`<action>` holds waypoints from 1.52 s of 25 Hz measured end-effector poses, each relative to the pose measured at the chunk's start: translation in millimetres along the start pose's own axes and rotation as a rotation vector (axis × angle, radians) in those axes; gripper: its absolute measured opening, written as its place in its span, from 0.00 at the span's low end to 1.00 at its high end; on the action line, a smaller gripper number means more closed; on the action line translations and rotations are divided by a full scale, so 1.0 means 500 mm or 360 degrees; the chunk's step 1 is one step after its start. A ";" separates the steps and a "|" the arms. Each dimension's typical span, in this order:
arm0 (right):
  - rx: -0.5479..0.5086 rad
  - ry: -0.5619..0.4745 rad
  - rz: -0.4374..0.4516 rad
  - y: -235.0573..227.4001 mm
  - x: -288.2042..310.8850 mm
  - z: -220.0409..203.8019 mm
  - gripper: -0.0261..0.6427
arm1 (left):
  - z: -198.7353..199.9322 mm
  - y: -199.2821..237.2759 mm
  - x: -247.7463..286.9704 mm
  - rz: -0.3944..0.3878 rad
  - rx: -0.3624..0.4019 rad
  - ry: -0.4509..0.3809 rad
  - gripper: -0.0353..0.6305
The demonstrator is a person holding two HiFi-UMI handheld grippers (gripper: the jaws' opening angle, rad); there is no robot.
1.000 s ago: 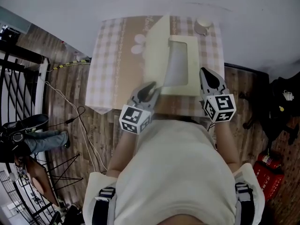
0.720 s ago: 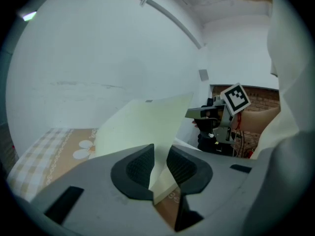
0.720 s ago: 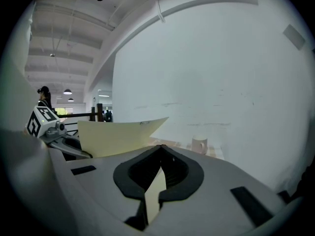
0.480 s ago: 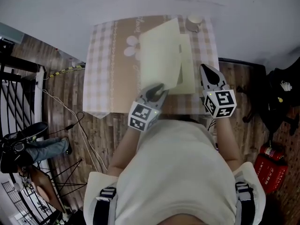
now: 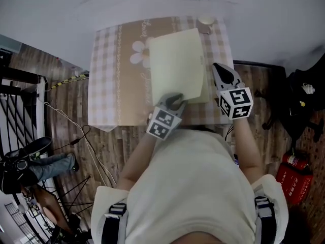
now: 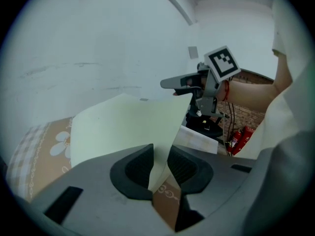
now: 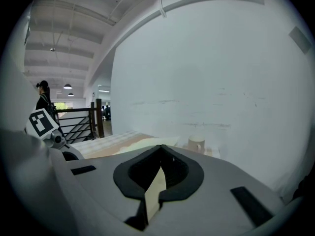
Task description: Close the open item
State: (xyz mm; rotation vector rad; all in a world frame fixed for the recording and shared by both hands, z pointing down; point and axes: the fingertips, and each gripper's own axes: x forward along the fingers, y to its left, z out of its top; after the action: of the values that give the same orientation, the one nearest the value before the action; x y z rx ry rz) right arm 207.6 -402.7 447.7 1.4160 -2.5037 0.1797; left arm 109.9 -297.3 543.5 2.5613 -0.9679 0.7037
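folder cover (image 5: 175, 65) swung down from standing open to nearly flat; left gripper (image 5: 176, 100) lowered with it

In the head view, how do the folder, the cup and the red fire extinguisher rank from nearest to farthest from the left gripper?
1. folder: its near corner sits between the jaws of the left gripper.
2. cup: at the far right corner of the table.
3. fire extinguisher: off the table, at the lower right of the picture.
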 end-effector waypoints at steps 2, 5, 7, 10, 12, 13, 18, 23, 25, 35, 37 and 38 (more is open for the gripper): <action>-0.0033 0.0027 0.0016 0.001 0.014 -0.008 0.04 | -0.006 -0.002 0.008 -0.0016 -0.0003 0.0033 0.17; -0.0106 0.0082 0.0056 0.002 0.043 -0.022 0.04 | -0.014 -0.005 0.019 -0.0034 0.0006 0.0083 0.17; -0.0140 0.0122 0.0083 0.001 0.064 -0.033 0.04 | -0.020 -0.008 0.025 -0.0045 0.0011 0.0110 0.17; -0.0158 0.0188 0.0113 -0.002 0.100 -0.053 0.04 | -0.026 -0.008 0.033 -0.0058 0.0010 0.0142 0.18; -0.0167 0.0257 0.0131 -0.005 0.122 -0.073 0.04 | -0.028 -0.009 0.037 -0.0068 0.0008 0.0162 0.18; -0.0175 0.0296 0.0141 -0.005 0.132 -0.085 0.04 | -0.029 -0.009 0.038 -0.0072 0.0006 0.0170 0.18; -0.0205 0.0455 0.0177 -0.003 0.164 -0.143 0.04 | -0.031 -0.010 0.044 -0.0086 0.0002 0.0207 0.19; -0.0221 0.0554 0.0232 -0.003 0.178 -0.189 0.04 | -0.038 -0.010 0.046 -0.0090 0.0005 0.0244 0.20; -0.0239 0.0568 0.0264 -0.002 0.180 -0.199 0.04 | -0.040 -0.012 0.047 -0.0092 0.0026 0.0267 0.21; -0.0070 0.0603 0.0187 -0.007 0.186 -0.214 0.04 | -0.037 0.009 0.043 -0.0045 -0.0070 0.0222 0.13; -0.0065 0.0614 0.0163 -0.008 0.187 -0.215 0.04 | -0.029 0.028 0.036 -0.0045 -0.0192 0.0141 0.13; -0.0077 0.0620 0.0152 -0.008 0.188 -0.216 0.04 | -0.027 0.036 0.031 -0.0042 -0.0224 0.0115 0.13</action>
State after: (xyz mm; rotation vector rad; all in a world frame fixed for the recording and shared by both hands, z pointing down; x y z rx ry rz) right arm 182.5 -457.0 577.7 1.1173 -2.2367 0.3720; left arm 103.2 -312.5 565.5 2.4058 -0.9246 0.6906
